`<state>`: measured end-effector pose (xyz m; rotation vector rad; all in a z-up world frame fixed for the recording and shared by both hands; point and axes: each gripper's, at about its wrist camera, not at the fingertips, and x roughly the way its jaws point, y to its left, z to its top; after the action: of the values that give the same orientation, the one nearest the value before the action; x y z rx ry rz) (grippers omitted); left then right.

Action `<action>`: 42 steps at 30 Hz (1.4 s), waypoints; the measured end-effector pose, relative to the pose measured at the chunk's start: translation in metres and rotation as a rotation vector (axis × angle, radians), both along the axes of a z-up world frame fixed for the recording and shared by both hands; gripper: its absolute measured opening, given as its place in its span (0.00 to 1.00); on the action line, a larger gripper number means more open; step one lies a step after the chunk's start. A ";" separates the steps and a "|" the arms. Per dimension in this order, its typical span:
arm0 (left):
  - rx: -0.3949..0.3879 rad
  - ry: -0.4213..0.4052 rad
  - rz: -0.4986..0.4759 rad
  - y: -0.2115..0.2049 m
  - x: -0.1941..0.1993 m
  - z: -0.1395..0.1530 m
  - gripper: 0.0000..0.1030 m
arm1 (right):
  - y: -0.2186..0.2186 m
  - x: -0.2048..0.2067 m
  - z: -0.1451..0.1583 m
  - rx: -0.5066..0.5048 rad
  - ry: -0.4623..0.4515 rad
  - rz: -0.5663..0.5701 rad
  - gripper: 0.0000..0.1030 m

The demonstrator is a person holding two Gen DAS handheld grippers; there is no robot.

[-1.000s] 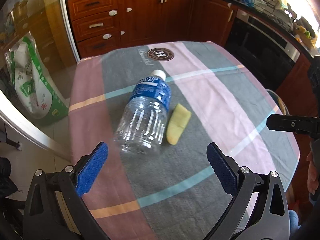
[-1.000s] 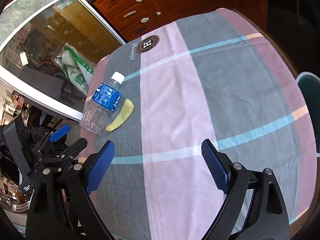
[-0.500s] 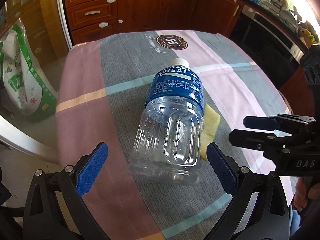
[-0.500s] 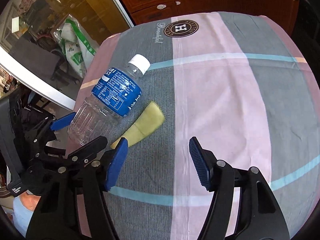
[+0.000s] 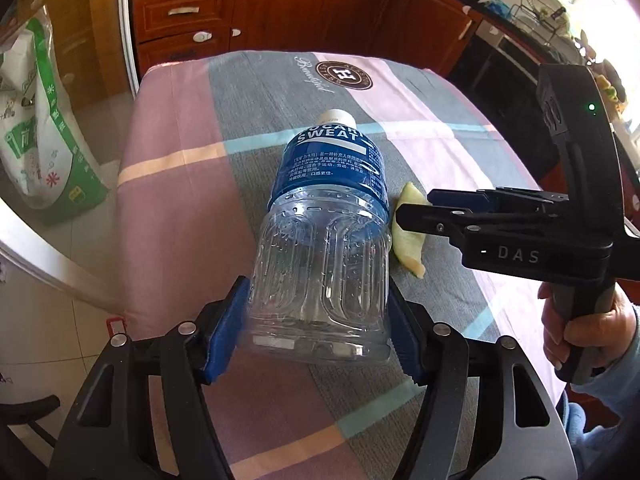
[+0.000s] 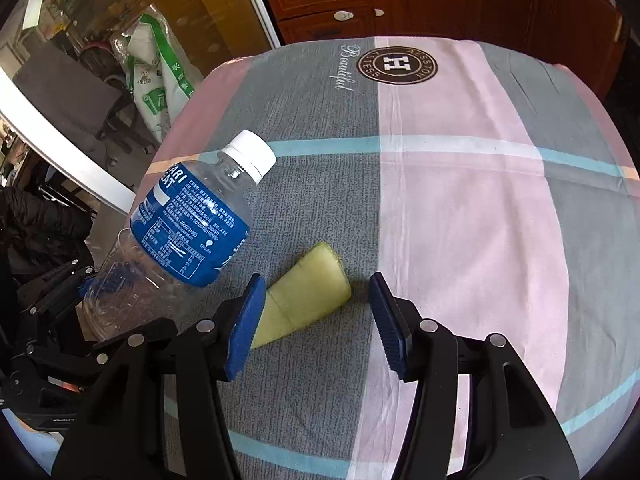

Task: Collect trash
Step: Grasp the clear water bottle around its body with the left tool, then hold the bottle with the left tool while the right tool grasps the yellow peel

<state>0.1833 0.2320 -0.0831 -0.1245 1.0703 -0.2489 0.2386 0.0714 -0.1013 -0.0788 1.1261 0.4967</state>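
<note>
An empty clear plastic bottle [image 5: 324,248] with a blue label and white cap has its base between the blue pads of my left gripper [image 5: 320,334], which is shut on it. In the right wrist view the bottle [image 6: 192,232] is tilted with its cap end raised off the cloth. A pale yellow-green peel [image 6: 308,292] lies on the grey stripe just right of the bottle. My right gripper [image 6: 316,320] is open and straddles the peel, its pads on either side, apart from it. The peel [image 5: 408,236] also shows in the left wrist view beside the right gripper's fingers [image 5: 436,216].
The table is covered by a pink, grey and teal checked cloth [image 6: 460,220] with a round logo [image 6: 396,64] at the far end. A green-and-white sack [image 5: 36,128] stands on the floor at left. Wooden cabinets [image 5: 280,4] stand behind the table.
Both grippers moved forward. The left one closed on the bottle's base and tipped its cap end up. The right one came down around the peel and narrowed its opening.
</note>
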 end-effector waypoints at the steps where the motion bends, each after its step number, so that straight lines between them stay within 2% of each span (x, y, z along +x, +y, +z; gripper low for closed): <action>1: -0.001 0.000 0.004 0.001 -0.001 0.000 0.65 | 0.004 -0.001 -0.001 -0.012 -0.010 0.015 0.43; 5: 0.000 0.007 0.011 0.001 0.002 -0.001 0.67 | 0.012 -0.008 -0.001 -0.050 -0.061 0.064 0.33; 7: 0.023 0.008 0.011 -0.003 0.005 -0.002 0.69 | 0.008 -0.010 0.001 -0.038 -0.058 0.073 0.19; 9: 0.034 0.009 0.001 -0.008 0.009 -0.002 0.70 | 0.000 -0.012 0.004 -0.010 -0.038 0.069 0.12; 14: 0.040 0.002 -0.007 -0.016 0.013 -0.003 0.70 | -0.023 -0.018 0.003 0.065 0.062 0.059 0.07; 16: 0.038 -0.006 -0.012 -0.017 0.008 -0.002 0.60 | -0.030 -0.022 0.001 0.086 0.106 0.066 0.05; 19: 0.048 -0.012 -0.026 -0.022 -0.001 -0.002 0.60 | -0.032 -0.033 0.001 0.086 0.128 0.092 0.05; 24: 0.067 0.000 0.012 -0.018 -0.007 0.000 0.60 | -0.032 -0.027 0.010 0.091 0.090 0.082 0.09; 27: 0.032 0.015 0.043 -0.008 -0.016 0.000 0.60 | -0.027 -0.027 0.011 0.111 0.096 0.076 0.10; 29: 0.019 0.019 0.050 -0.003 -0.024 -0.001 0.60 | -0.021 -0.035 0.010 0.108 0.100 0.100 0.14; 31: 0.003 0.020 0.056 0.003 -0.029 -0.001 0.60 | -0.014 -0.049 0.010 0.093 0.075 0.123 0.41; 32: -0.005 0.020 0.061 0.007 -0.030 -0.001 0.60 | -0.011 -0.054 0.010 0.084 0.054 0.134 0.44; 38: -0.041 0.023 0.064 0.017 -0.032 -0.002 0.60 | 0.015 -0.073 0.008 0.014 -0.014 0.196 0.45; 42: -0.044 0.022 0.053 0.017 -0.032 -0.002 0.60 | 0.030 -0.073 0.007 -0.088 -0.137 0.206 0.45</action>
<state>0.1510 0.2486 -0.0855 -0.1956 1.0823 -0.2242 0.1659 0.1012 -0.0943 -0.3039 1.0104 0.6156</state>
